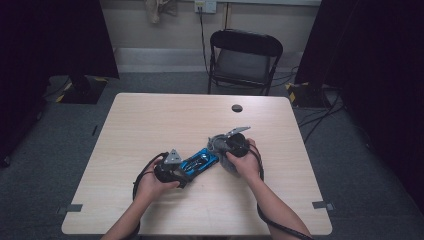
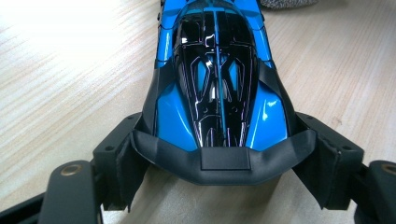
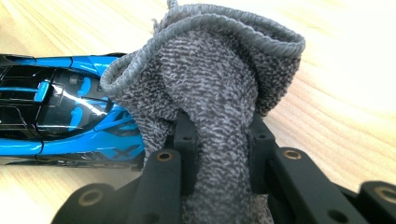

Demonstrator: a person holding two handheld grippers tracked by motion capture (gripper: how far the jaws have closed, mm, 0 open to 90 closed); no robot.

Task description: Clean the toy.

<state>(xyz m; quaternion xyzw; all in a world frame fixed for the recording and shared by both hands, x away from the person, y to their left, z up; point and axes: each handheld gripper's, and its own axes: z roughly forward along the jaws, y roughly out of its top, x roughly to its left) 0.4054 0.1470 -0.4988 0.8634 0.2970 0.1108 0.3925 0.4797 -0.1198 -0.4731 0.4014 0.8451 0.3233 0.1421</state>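
Toy car's [image 2: 217, 84] nose cut off by the left gripper view's top edge, its tail hidden behind the grey cloth [image 3: 219, 107], cloth's lower end cut off below.

Glossy plastic-looking car [image 2: 217, 84], nubbly knit cloth [image 3: 219, 88], wood-grain table [image 1: 150, 125]

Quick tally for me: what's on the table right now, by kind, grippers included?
Toy cars: 1, the blue and black toy car, clamped at one end by the left gripper
Cloths: 1, the grey knitted cloth, pinched in the right gripper
Grippers: 2
Total: 4
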